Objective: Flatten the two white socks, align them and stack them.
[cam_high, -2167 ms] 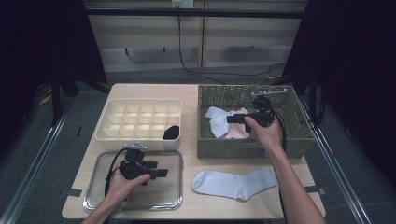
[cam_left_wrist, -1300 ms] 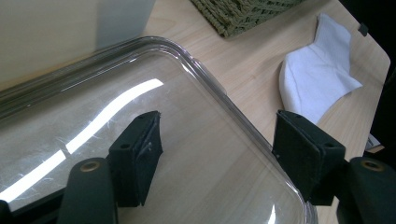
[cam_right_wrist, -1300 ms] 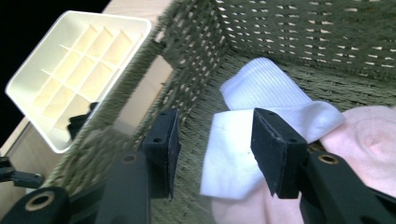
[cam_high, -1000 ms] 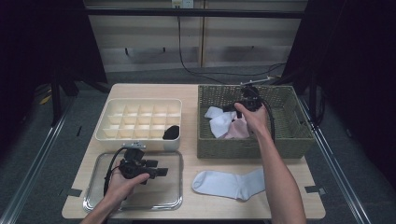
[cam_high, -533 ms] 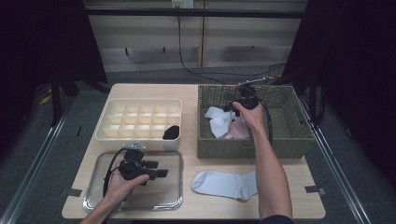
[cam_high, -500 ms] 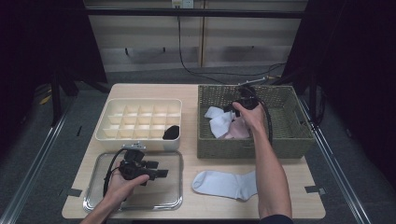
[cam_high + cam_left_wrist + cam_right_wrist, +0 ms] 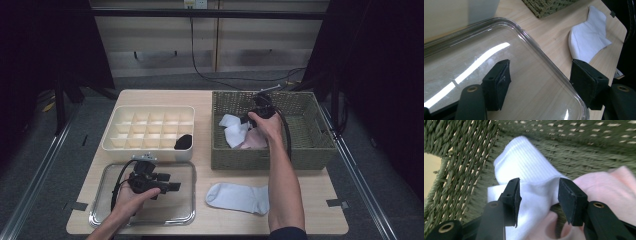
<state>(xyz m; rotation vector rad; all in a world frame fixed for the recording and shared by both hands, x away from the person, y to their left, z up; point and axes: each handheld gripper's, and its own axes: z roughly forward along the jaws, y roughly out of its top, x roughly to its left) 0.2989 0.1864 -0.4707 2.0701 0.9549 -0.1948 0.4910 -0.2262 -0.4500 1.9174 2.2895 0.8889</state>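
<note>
Sock [image 7: 529,185] in basket [image 7: 305,145], between the jaws of the right gripper [image 7: 539,195].
Jaws are standing apart, straddling a raised fold of white knit just ahead of the pads, with a pink sock [image 7: 609,192] lying beside it. Judging it light, soft and limp: it is likely draping when lifted, so pinching the bunched fold is looking best. Left gripper [image 7: 541,82] is hovering with jaws apart over the tray [image 7: 529,40].

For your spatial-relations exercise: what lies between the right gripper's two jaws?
In the right gripper view, a fold of the white sock sits between the open jaws of the right gripper, inside the wicker basket, with a pink sock beside it.
</note>
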